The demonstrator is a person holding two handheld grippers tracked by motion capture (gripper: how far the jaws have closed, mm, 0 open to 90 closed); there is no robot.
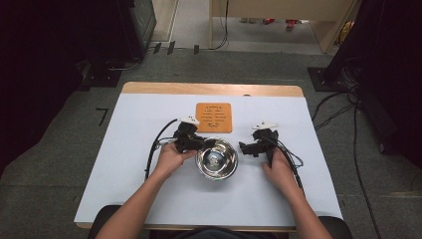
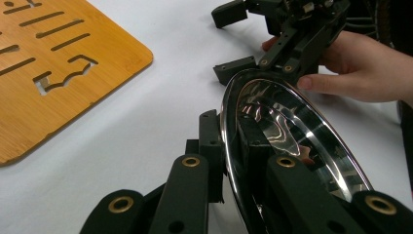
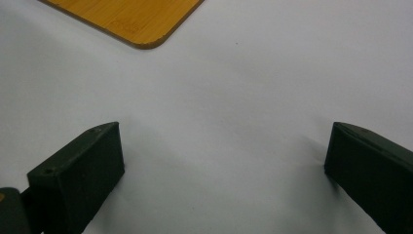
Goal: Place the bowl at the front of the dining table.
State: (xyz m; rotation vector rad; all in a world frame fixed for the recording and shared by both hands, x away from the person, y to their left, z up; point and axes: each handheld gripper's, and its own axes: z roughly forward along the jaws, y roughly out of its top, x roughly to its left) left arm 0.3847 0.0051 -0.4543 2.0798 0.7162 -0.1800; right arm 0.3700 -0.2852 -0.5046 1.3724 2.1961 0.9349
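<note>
Up close: bowl [image 2: 292,131] rim btwn jaws.

So the bowl [image 1: 216,159] sat mid-table [image 1: 134,149], board [image 1: 214,117] right behind it. Left gripper [image 1: 206,144] was at the bowl's left rim, right gripper [image 1: 242,147] just beside the bowl's right.

Steel bowl [image 1: 216,159] blocks centre, w/ left gripper [image 1: 206,144] clamped on its rim. Wooden board [image 1: 214,117] sits just above. Right gripper [image 1: 246,148] beside bowl; frame's lower table [image 1: 149,199] free.
</note>
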